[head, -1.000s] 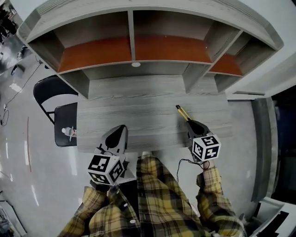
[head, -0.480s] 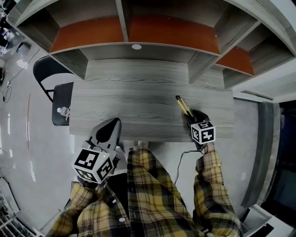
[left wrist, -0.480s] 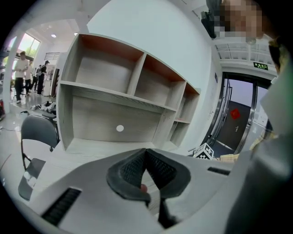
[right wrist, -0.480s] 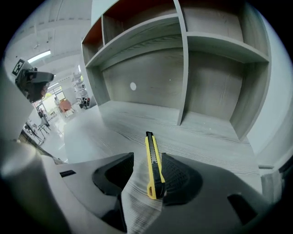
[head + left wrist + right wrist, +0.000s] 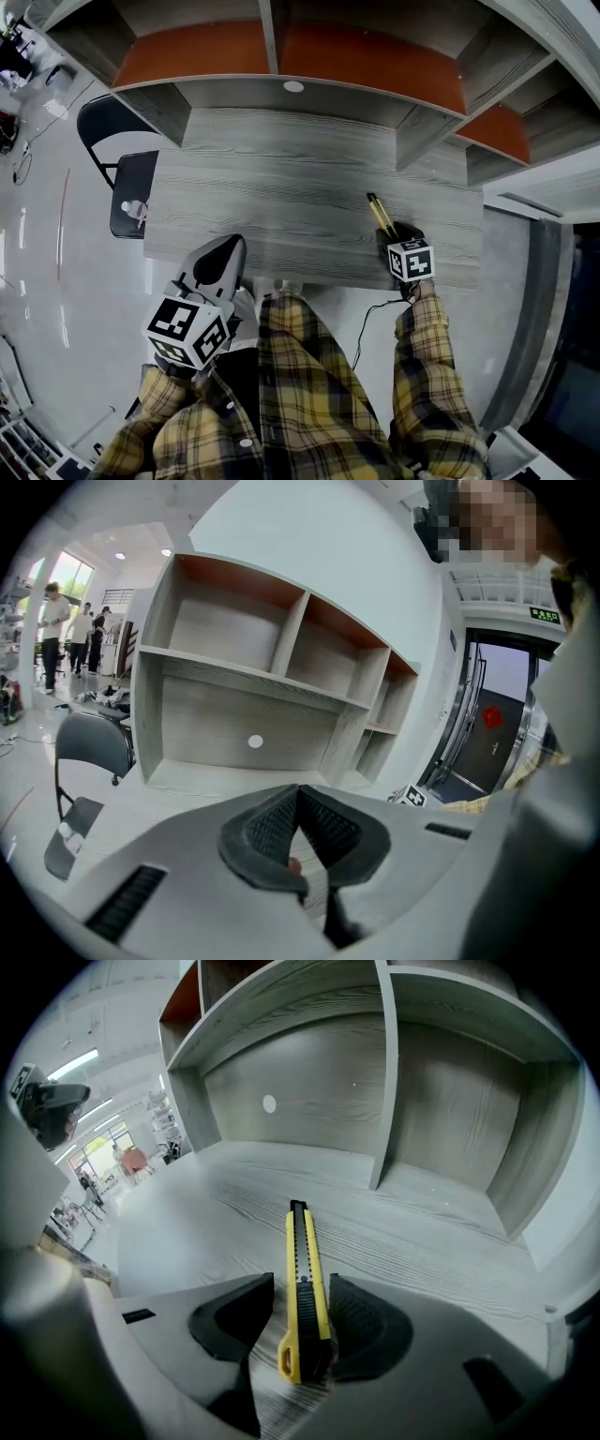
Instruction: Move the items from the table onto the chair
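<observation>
Desk point(image 5: 281, 187) is grey woodgrain laminate, matt, with the grain running in long streaks. The shelf unit point(image 5: 422, 127) on top has the same finish, except for its smooth orange-brown back panels point(image 5: 197, 52). Utility knife point(image 5: 307, 1269) is shiny yellow plastic with a ribbed black slider. Left gripper point(image 5: 298, 794) has a matt light-grey plastic shell, and its black pads point(image 5: 269, 833) have a fine knobbly, rubbery-looking texture. Floor point(image 5: 56, 281) is pale and super glossy, lights bouncing off it. Chair point(image 5: 131, 178) seat looks matt black. Shirt point(image 5: 309, 394) is soft plaid cloth.
</observation>
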